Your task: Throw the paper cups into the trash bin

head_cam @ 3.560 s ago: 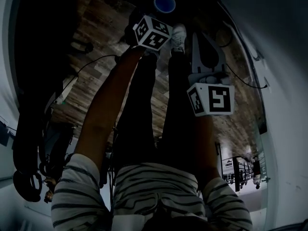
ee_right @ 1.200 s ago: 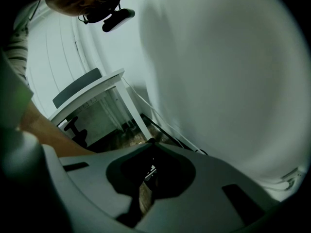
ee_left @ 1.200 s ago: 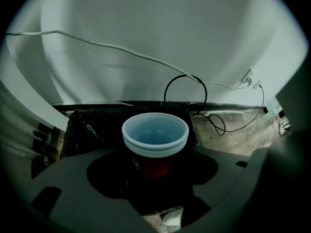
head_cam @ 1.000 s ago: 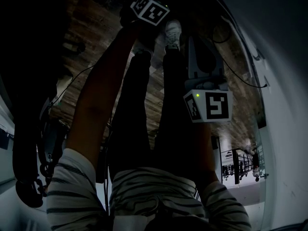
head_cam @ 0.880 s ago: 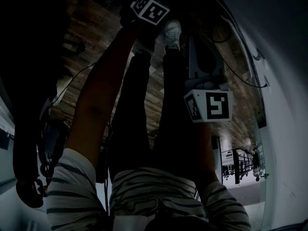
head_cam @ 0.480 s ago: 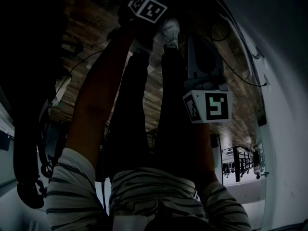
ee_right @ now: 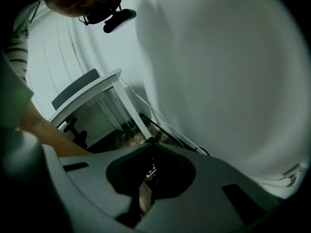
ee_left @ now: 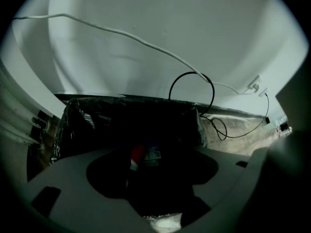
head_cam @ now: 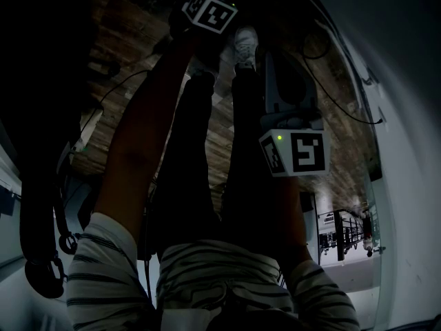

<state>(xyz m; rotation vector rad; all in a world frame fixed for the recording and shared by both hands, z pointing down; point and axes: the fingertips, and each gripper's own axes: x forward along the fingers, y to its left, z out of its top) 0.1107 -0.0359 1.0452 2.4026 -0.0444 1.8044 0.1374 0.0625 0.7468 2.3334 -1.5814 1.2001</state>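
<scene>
While hanging over the trash bin (ee_left: 131, 125): left gripper (ee_left: 153, 178) out front, right gripper (ee_right: 147, 174) back by the legs.
White wall (ee_left: 160, 42) behind, wooden floor (head_cam: 131, 40) below; bin black-lined, mouth open, just beside a looping black cable (ee_left: 192, 89). Too dark between the left jaws to call apart or together. Red-and-white shape (ee_left: 137, 157), possibly a paper cup, deep in that shadow, gripped or lying in the bin, impossible to say. Right jaws pinched almost together, holding nothing.
</scene>
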